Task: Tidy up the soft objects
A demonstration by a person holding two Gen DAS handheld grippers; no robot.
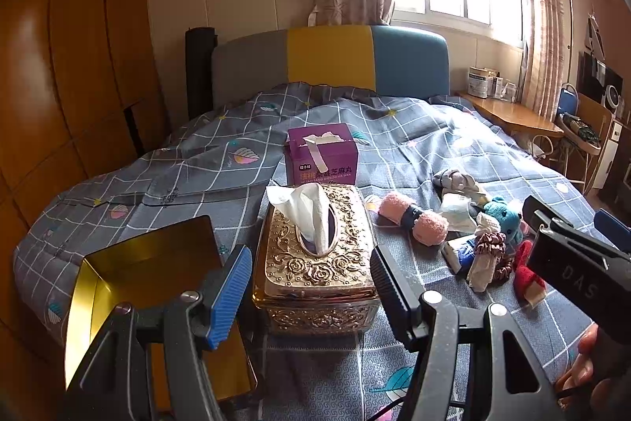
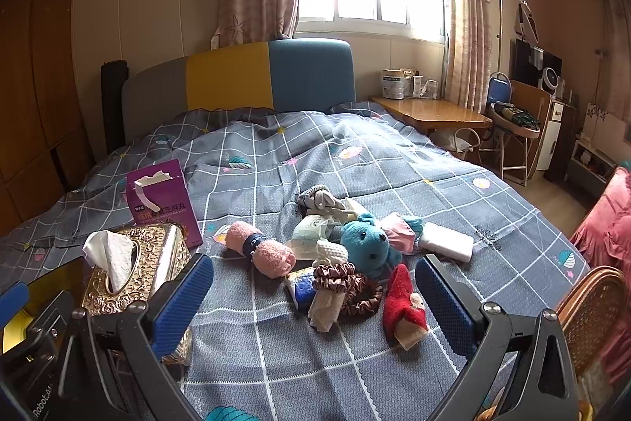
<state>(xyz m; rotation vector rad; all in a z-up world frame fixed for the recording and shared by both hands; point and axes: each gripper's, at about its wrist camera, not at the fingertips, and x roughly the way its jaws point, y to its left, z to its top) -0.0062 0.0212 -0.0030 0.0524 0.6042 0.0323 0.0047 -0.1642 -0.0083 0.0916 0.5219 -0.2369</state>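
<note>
In the left wrist view, a gold embossed tissue box [image 1: 315, 259] stands at the centre of the frame on the grey checked bedspread [image 1: 197, 160], and 1 white tissue [image 1: 303, 212] sticks up from its oval slot. Behind it, higher in the frame, stands a purple carton [image 1: 321, 154] with its top torn open; what it holds cannot be seen. At the lower left lies an open gold tin [image 1: 138, 287], and its yellow inside shows nothing in it. The left gripper [image 1: 311, 296] has its 2 jaws well apart, with the tissue box between them in the picture, not touching. In the right wrist view, the soft objects lie in a heap at the centre: a rolled pink towel [image 2: 262, 251], a blue teddy bear [image 2: 368, 243], a brown scrunchie [image 2: 351, 287], a red plush piece [image 2: 402, 302] and a white folded pack [image 2: 445, 241]. The right gripper [image 2: 315, 296] is also wide open and holds nothing; the scrunchie and the red plush piece lie between its blue pads [image 2: 181, 298], while the towel is above its left pad.
</note>
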